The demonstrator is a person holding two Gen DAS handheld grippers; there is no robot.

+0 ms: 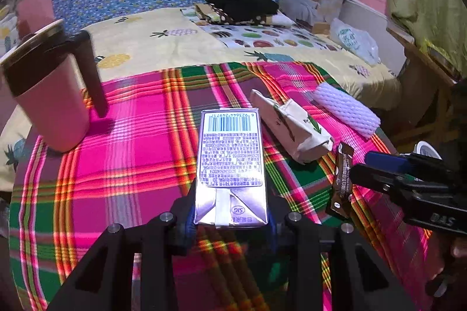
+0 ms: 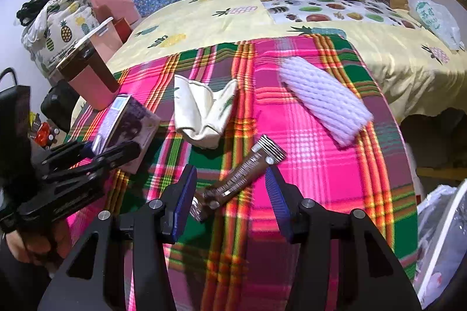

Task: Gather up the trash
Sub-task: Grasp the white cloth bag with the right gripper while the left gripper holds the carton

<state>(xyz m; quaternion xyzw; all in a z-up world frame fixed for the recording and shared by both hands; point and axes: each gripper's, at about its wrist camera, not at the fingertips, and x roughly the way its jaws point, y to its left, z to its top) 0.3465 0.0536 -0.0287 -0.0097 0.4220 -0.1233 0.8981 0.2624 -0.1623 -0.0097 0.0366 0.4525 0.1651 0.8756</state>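
Early stage: my left fingers [image 1: 230, 219] grip the carton [image 1: 231, 165] low over the counter [image 2: 306, 153], right fingers [image 2: 230, 194] open around the wrapper [image 2: 239, 174]; paper bag [image 2: 204, 112] and foam net [image 2: 324, 98] still lie there.

On the plaid cloth [image 2: 321, 165], the drink carton [image 1: 230, 162] lies at the near middle in the left wrist view. The mug [image 1: 49, 95] stands to its left. The crumpled paper bag [image 1: 292, 127] lies to its right, the foam sleeve [image 1: 347, 109] farther right, and the snack wrapper [image 2: 242, 174] nearer. The bed [image 1: 175, 39] extends behind the cloth.
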